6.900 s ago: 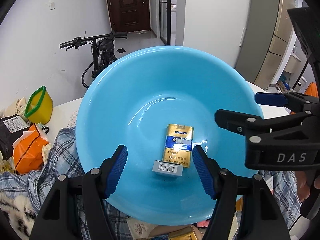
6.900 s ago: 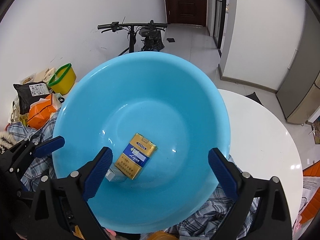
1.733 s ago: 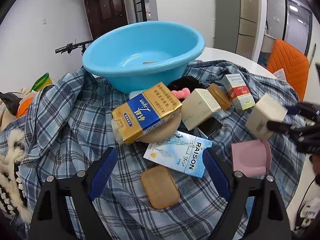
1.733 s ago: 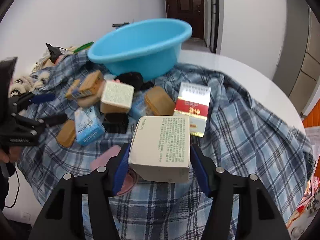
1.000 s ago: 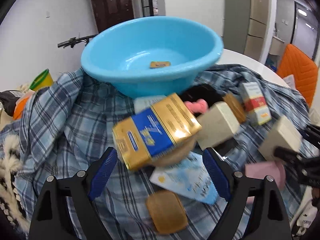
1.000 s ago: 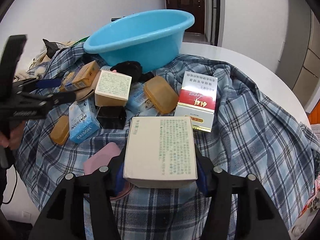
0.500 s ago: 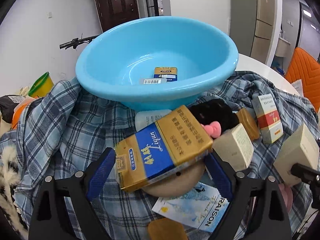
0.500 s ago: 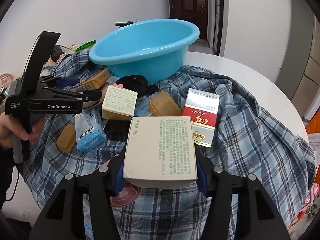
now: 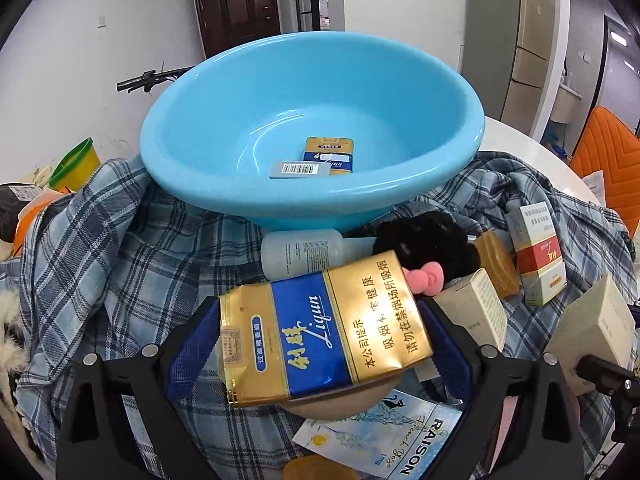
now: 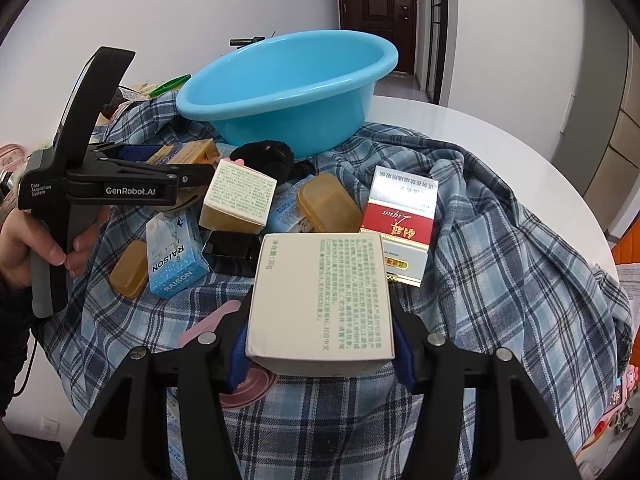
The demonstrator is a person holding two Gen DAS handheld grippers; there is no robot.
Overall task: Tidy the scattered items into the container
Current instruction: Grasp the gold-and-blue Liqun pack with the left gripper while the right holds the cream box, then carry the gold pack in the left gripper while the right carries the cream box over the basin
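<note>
A light blue basin [image 9: 200,168] stands on a plaid cloth; it also shows in the right wrist view [image 10: 320,116]. Inside lie a gold cigarette pack [image 9: 329,151] and a small grey barcoded box [image 9: 300,169]. My left gripper [image 9: 318,334] is shut on a gold and blue Liqun cigarette pack [image 9: 324,328], held in front of the basin. My right gripper [image 10: 320,338] is shut on a cream white box [image 10: 322,300], held above the cloth, well short of the basin.
On the plaid cloth [image 10: 500,264] lie a red and white cigarette pack [image 10: 400,220], a RAISON box [image 10: 174,256], amber soap cases [image 10: 328,202], a cream box [image 10: 238,196], a black furry item [image 10: 266,156], a clear bottle [image 9: 300,252] and a pink dish [image 10: 244,388].
My left gripper has closed on the gold and blue pack and carried it toward the basin. My right gripper still holds the cream box, raised slightly.
</note>
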